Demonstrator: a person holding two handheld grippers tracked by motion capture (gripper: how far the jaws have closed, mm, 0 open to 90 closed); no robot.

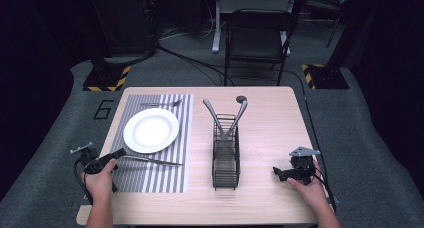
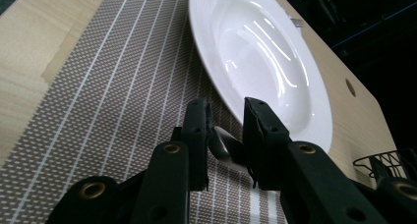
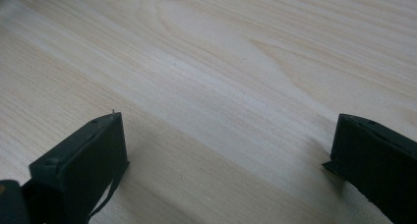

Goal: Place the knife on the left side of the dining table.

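Two utensils remained in the wire caddy (image 1: 225, 158). Left gripper (image 2: 227, 135) jaws held a utensil handle (image 2: 222, 144) on the placemat (image 1: 165, 173) beside the plate (image 1: 151, 130); right gripper (image 3: 226, 170) jaws stood wide over bare tabletop (image 3: 246, 62).

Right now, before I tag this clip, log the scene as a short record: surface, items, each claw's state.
surface: wooden table with a striped placemat on its left half
plate: white plate on the placemat
fork: fork beyond the plate, on the placemat
rack: black wire rack at table centre, two grey utensils leaning out of it
left claw: left claw shut on the handle of a metal utensil lying across the placemat, near the plate
right claw: right claw open, low over bare wood
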